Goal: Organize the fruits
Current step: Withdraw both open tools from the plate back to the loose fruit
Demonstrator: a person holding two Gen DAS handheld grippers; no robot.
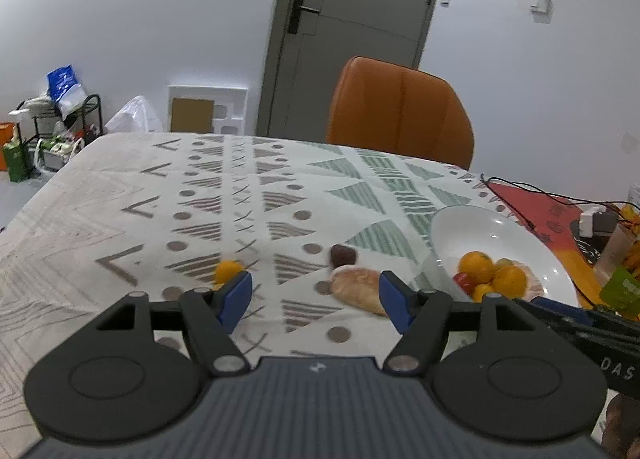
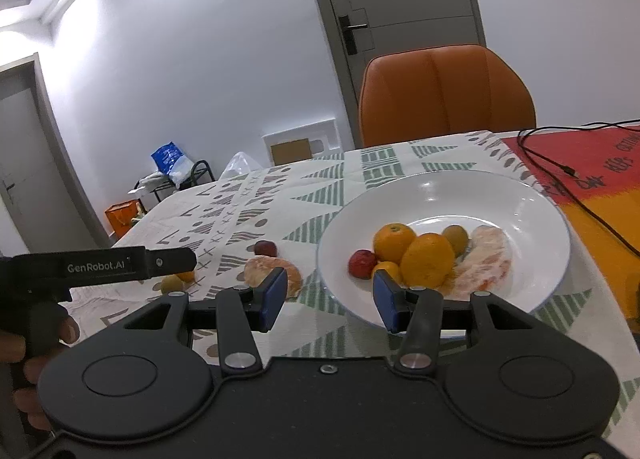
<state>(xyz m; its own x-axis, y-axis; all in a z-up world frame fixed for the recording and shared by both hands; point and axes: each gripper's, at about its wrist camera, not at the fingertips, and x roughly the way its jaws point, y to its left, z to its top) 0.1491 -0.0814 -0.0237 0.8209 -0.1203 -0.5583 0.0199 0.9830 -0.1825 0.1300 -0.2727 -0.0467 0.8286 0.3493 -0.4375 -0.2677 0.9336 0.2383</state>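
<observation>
Peeled citrus piece [image 2: 272, 273] lies on the bench beside the plate [image 2: 532, 195], soft and easily squashed; grip its sides gently. Left tool [image 1: 316, 297] and right tool [image 2: 330, 295] both gape, holding nothing.

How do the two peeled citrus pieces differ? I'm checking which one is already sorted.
The peeled piece in the plate lies inside the white plate beside the oranges; the peeled piece on the cloth lies outside, left of the plate. The plated one looks paler and whiter, the other pinker. Both are unheld.
</observation>
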